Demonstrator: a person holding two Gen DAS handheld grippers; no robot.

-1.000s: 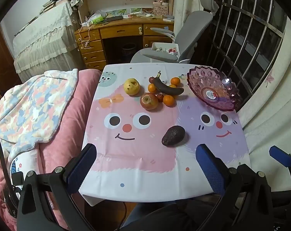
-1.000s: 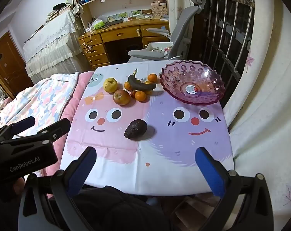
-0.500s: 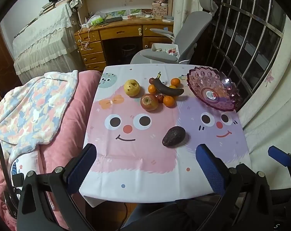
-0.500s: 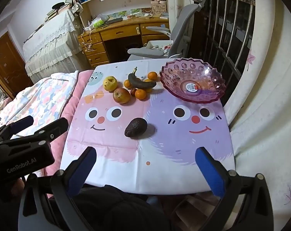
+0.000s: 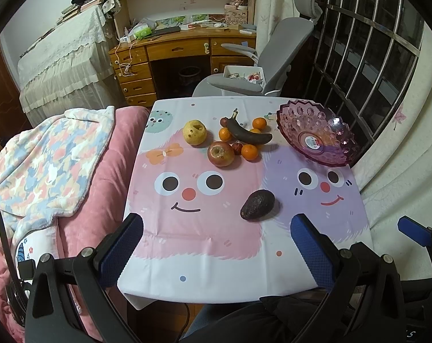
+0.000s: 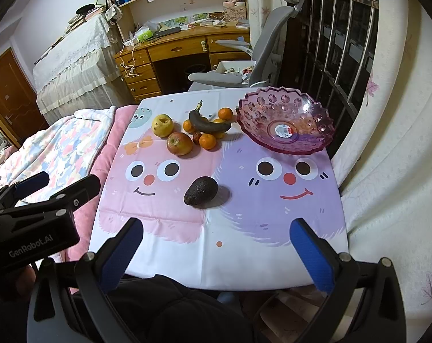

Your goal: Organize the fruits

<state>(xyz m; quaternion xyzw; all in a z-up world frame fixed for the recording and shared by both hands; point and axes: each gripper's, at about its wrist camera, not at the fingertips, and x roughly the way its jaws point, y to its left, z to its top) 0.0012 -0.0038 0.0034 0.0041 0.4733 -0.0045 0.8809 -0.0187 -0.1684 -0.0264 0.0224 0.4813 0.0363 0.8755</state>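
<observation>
At the far side of the table [image 5: 244, 271], a black banana [image 5: 248, 135], oranges [image 5: 249, 152], a red apple [image 5: 220, 153] and a yellow apple [image 5: 195, 132] cluster just left of the purple bowl [image 5: 316, 140]; a dark avocado [image 5: 257, 205] lies apart, nearer; the left gripper [image 5: 216, 245] and right gripper [image 6: 216, 245] hover wide apart, holding nothing.

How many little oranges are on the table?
4 little oranges: one left of the banana, one behind it near the bowl, one in front of it, one mostly hidden behind it. More may hide there.
</observation>
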